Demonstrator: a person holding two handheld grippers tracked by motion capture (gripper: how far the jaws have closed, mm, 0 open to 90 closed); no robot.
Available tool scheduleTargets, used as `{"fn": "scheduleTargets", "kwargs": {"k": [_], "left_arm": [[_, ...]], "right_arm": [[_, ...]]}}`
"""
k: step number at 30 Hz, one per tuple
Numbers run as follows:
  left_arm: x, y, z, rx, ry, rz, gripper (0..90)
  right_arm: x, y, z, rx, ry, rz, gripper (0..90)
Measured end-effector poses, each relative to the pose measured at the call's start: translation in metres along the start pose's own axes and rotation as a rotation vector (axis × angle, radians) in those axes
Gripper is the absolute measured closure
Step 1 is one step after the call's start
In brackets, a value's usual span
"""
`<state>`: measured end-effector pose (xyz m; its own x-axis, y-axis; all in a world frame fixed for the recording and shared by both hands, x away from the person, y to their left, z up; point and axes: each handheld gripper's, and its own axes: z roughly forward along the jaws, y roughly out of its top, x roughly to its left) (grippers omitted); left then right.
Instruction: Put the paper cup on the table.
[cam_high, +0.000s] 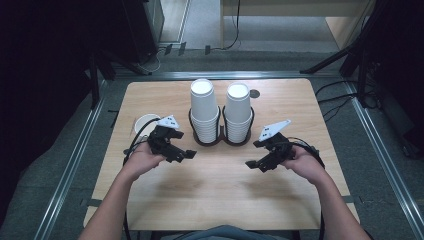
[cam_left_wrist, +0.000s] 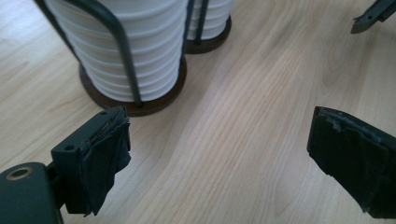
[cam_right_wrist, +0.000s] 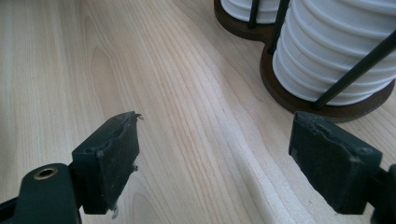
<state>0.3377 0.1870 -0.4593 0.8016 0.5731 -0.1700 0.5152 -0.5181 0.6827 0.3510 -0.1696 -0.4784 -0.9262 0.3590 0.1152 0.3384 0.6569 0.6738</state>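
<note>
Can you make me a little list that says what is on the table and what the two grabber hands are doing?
table: light wooden table
cup holder: dark double holder with wire posts, at the far middle
left stack: white paper cups, upside down
right stack: white paper cups, upside down
single cup: one white cup, upright, behind the left gripper
left gripper: jaws open, holding nothing, pointing toward the middle
right gripper: jaws open, holding nothing, pointing toward the middle
touching the cups: neither gripper

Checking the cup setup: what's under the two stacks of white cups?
Both cup stacks stand upside down on a dark double holder base with wire uprights, resting on the table. Inside the stacks is hidden.
</note>
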Motion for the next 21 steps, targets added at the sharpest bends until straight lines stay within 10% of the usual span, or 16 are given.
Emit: {"fn": "scheduleTargets", "kwargs": {"k": [21], "left_arm": [[-0.023,0.013,0.035,0.015,-0.020,0.103,6.3]], "right_arm": [[0.009,0.003,0.004,0.004,0.005,-0.014,16.5]]}}
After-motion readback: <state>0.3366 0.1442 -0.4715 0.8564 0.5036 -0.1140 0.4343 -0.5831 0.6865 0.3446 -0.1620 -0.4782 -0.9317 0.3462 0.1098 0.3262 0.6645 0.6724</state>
